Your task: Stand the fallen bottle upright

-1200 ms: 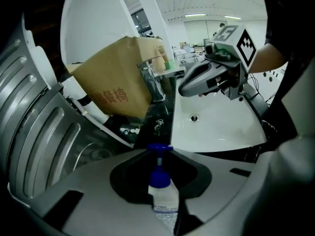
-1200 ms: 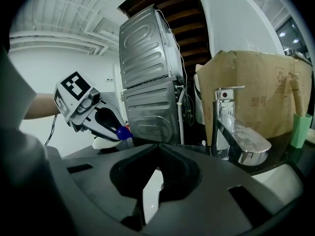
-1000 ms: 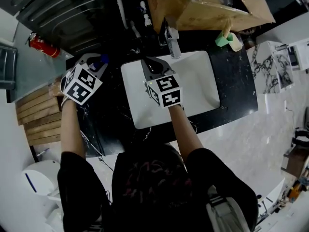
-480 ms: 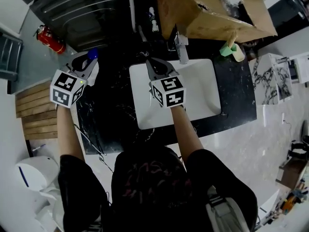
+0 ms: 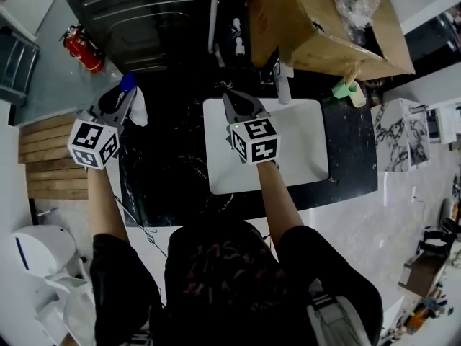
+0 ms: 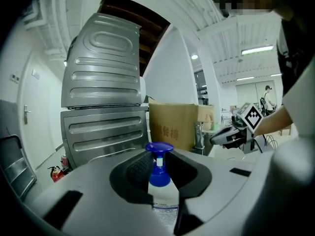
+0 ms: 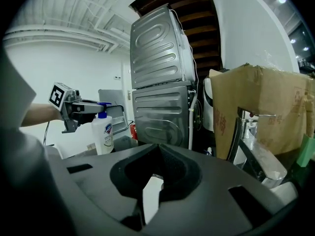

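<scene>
A white bottle (image 5: 139, 111) with a blue pump cap (image 5: 128, 83) is clamped in my left gripper (image 5: 121, 101) at the left end of the black counter (image 5: 166, 171). In the left gripper view the bottle (image 6: 164, 200) sits between the pads, cap pointing away, with the left gripper (image 6: 158, 167) closed around its shoulder. The right gripper view shows the bottle (image 7: 104, 132) standing upright in the left gripper (image 7: 87, 108); whether its base touches the counter I cannot tell. My right gripper (image 5: 232, 99) hovers over the white sink (image 5: 302, 146), jaws together and empty (image 7: 156, 167).
A large cardboard box (image 5: 324, 20) stands behind the chrome faucet (image 5: 283, 85). A green item (image 5: 347, 89) lies at the counter's back right. A ribbed metal appliance (image 5: 144, 9), a red fire extinguisher (image 5: 81, 49), wooden slats (image 5: 50, 157) and a white bin (image 5: 36, 251) lie to the left.
My left gripper has swung out to the left with the bottle and rolled, bringing the bottle more upright. The right gripper has stayed over the sink.
</scene>
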`<state>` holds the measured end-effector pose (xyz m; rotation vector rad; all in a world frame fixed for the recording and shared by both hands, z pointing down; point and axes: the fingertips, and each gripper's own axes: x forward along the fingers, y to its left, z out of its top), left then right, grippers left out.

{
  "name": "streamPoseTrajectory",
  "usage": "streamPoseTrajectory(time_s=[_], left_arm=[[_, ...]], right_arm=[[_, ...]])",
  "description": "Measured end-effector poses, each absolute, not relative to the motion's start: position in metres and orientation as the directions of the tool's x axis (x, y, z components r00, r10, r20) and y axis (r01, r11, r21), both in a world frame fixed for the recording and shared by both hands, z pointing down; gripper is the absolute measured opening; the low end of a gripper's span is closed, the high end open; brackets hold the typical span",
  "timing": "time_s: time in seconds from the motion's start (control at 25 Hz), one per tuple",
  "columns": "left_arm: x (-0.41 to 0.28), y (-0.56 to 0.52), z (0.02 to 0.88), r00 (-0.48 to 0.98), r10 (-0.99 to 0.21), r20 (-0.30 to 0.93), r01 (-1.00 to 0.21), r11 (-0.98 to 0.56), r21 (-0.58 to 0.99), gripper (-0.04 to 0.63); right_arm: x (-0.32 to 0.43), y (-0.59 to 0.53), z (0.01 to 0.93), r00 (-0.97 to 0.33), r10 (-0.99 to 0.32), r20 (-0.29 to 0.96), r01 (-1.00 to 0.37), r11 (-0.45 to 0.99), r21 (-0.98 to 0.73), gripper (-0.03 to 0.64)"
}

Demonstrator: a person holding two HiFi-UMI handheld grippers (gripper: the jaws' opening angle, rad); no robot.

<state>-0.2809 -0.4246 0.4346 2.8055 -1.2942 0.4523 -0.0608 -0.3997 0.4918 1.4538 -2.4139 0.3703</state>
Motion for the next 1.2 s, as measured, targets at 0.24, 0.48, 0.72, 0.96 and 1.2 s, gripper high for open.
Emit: streamPoseTrajectory(time_s=[0.24, 0.48, 0.72, 0.96, 1.2], left_arm=[[-0.297, -0.42, 0.438, 0.59, -0.792, 0.156, -0.8, -0.6, -0.022, 0.088], [-0.308, -0.416, 0.439, 0.575, -0.806, 0.143, -0.812, -0.584, -0.028, 0.093], [-0.313, -0.413, 0.441, 0.564, -0.81, 0.16, -0.815, -0.577, -0.047, 0.12], [-0.314, -0.413, 0.44, 0.565, -0.807, 0.17, -0.813, -0.58, -0.05, 0.136], [-0.312, -0.41, 0.442, 0.575, -0.797, 0.183, -0.804, -0.593, -0.054, 0.164]], right_arm=[[-0.063, -0.4, 0.493, -0.445, -0.805, 0.394, -0.884, 0.465, -0.048, 0.011], [-0.071, -0.402, 0.494, -0.459, -0.794, 0.399, -0.874, 0.484, -0.043, 0.011], [-0.077, -0.401, 0.496, -0.469, -0.784, 0.406, -0.866, 0.498, -0.04, 0.011], [-0.078, -0.4, 0.495, -0.468, -0.786, 0.405, -0.868, 0.496, -0.04, 0.011], [-0.077, -0.398, 0.494, -0.464, -0.788, 0.405, -0.869, 0.493, -0.038, 0.011]])
